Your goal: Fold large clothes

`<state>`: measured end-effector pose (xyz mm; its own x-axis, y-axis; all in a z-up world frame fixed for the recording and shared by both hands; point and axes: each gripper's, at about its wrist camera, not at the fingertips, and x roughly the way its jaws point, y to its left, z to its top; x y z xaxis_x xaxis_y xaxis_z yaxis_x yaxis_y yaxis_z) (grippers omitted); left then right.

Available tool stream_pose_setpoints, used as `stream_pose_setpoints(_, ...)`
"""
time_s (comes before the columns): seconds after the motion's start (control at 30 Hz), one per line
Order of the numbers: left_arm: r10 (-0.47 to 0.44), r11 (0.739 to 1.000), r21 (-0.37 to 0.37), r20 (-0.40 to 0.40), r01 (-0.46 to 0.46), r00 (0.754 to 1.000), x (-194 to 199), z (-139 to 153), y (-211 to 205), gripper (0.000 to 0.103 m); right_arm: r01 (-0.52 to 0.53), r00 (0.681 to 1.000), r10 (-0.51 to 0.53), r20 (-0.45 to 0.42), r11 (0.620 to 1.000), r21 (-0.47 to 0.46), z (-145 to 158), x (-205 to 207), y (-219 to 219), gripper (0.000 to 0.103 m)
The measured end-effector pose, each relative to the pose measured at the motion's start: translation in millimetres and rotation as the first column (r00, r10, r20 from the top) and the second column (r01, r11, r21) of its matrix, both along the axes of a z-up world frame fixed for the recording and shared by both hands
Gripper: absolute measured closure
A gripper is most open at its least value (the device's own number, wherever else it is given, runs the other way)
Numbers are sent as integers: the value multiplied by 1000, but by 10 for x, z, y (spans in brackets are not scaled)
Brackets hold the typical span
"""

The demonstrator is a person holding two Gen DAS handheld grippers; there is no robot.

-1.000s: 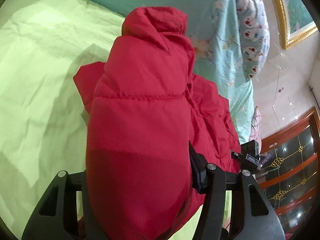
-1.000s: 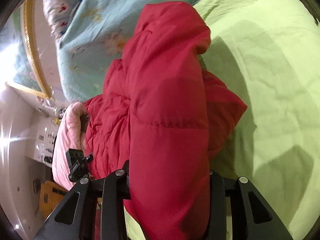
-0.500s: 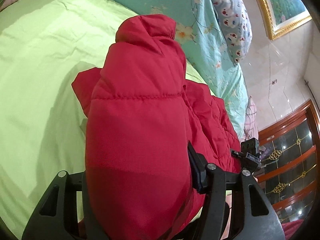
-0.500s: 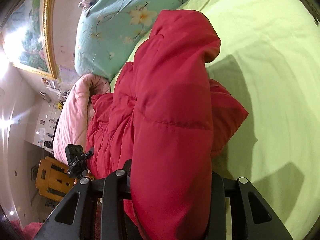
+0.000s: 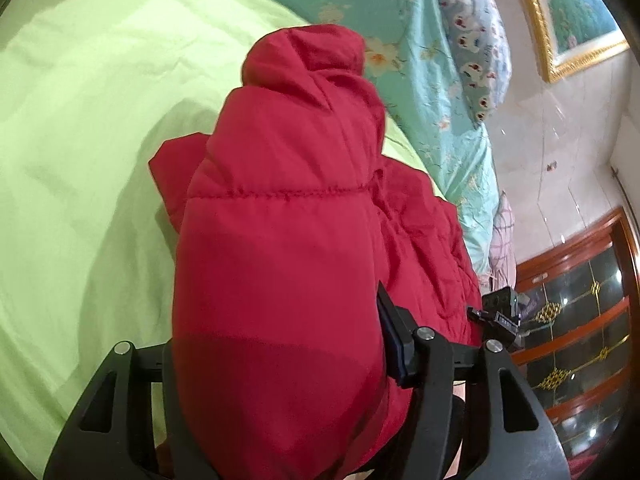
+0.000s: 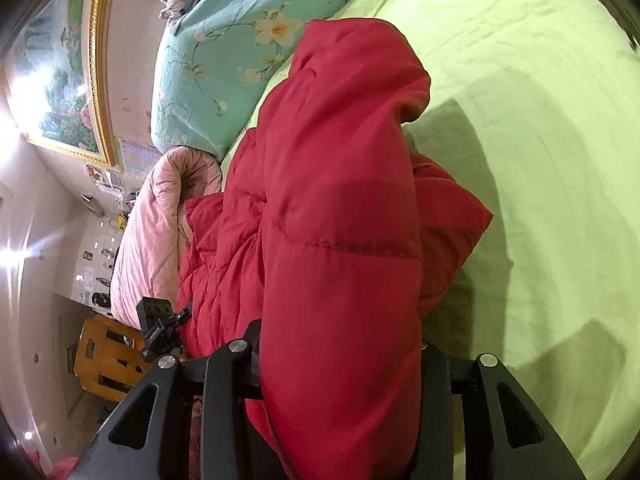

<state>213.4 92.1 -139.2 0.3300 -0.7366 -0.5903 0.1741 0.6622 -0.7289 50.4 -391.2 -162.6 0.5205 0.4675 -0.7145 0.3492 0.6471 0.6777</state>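
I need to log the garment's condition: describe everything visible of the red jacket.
The red jacket is a puffy, quilted garment of smooth, slightly shiny fabric with stitched seams. It is bunched up, one padded section clamped in the left gripper and another in the right gripper. The rest hangs crumpled between them over the green sheet.

We see a red jacket [image 5: 280,260], a lime-green sheet [image 5: 80,120], a teal flowered quilt [image 6: 208,52] and a pink blanket [image 6: 152,232].

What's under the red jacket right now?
The red jacket hangs bunched from the left claw and the right claw over the green bedsheet. Whatever lies directly beneath its bulk is covered.
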Motion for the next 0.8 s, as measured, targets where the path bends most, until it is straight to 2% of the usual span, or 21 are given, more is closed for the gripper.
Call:
stream_pose_setpoints(0.2,31,1000,7,-27,-31,999,-73,-191,87,31,42,999,-42,-13,998,43,-221,-100,-92,44)
stream_pose_setpoints(0.3,49,998,47,-22,-48,999,-111,-168,74,26,50,999,-50,-4,997,67,-281,-131,-105,39)
stream_pose_setpoints(0.37,64,993,100,-14,-63,998,-133,-137,44,20,53,999,-53,-5,996,66,-287,-132,-108,37)
stream_pose_setpoints(0.5,72,981,179,25,-75,997,-201,-5,1,20,70,997,-69,-21,996,53,-267,-159,-93,32)
stream_pose_setpoints(0.67,82,974,209,33,-87,996,-277,95,82,20,116,993,-115,-29,993,29,-174,-273,-96,27)
stream_pose_setpoints(0.8,157,958,238,40,-162,987,-318,191,229,20,154,988,-155,-21,988,-14,-69,-392,-109,27)
